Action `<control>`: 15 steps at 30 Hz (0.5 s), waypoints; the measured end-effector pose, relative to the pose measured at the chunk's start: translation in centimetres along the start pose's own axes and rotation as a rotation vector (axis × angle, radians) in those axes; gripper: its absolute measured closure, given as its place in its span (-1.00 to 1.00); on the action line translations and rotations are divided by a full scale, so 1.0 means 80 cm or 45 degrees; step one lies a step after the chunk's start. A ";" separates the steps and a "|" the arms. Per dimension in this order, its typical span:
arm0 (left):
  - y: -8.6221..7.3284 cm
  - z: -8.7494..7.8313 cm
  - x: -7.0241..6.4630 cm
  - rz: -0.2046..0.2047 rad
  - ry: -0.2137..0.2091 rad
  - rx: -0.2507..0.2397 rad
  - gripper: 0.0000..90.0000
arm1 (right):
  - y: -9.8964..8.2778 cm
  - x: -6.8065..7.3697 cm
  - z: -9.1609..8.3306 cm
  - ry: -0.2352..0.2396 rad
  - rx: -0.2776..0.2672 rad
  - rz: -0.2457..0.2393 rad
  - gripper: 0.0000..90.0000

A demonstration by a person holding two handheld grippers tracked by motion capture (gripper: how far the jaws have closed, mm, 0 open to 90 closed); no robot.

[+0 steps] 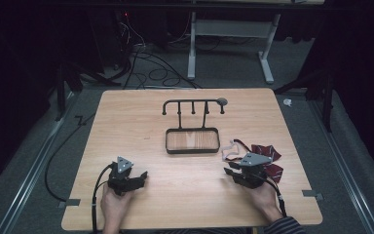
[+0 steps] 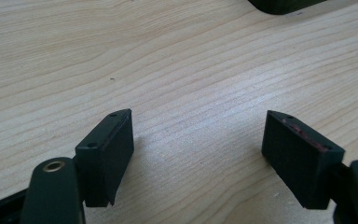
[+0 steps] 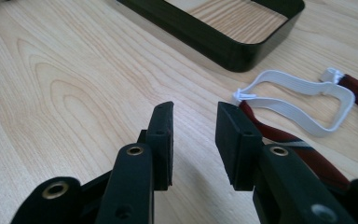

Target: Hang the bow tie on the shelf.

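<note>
On the desk [image 1: 175,180] just right of the right tool [image 3: 193,122], part-open and empty, lies the striped tie [image 3: 279,135], running away rightward; left tool [image 2: 198,140] wide open, far.

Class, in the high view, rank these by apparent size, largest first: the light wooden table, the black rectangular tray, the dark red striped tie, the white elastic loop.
1. Light wooden table.
2. Black rectangular tray.
3. Dark red striped tie, partly hidden by the right gripper, so its full size is unsure.
4. White elastic loop.
</note>
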State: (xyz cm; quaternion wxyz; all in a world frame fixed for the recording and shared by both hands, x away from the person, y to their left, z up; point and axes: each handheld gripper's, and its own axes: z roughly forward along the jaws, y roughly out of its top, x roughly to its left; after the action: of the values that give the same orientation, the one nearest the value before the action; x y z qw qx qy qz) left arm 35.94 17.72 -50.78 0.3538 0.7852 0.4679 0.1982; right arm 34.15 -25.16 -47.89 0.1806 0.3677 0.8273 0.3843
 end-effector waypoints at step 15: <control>0.000 0.000 0.000 0.000 0.001 0.000 -0.43 | 0.019 -0.039 -0.029 -0.064 -0.016 0.040 0.65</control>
State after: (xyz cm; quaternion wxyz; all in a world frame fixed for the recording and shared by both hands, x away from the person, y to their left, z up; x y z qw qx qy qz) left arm 35.94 17.72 -50.77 0.3535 0.7853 0.4680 0.1984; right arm 35.56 -28.00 -45.21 0.1977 0.3891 0.8141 0.3830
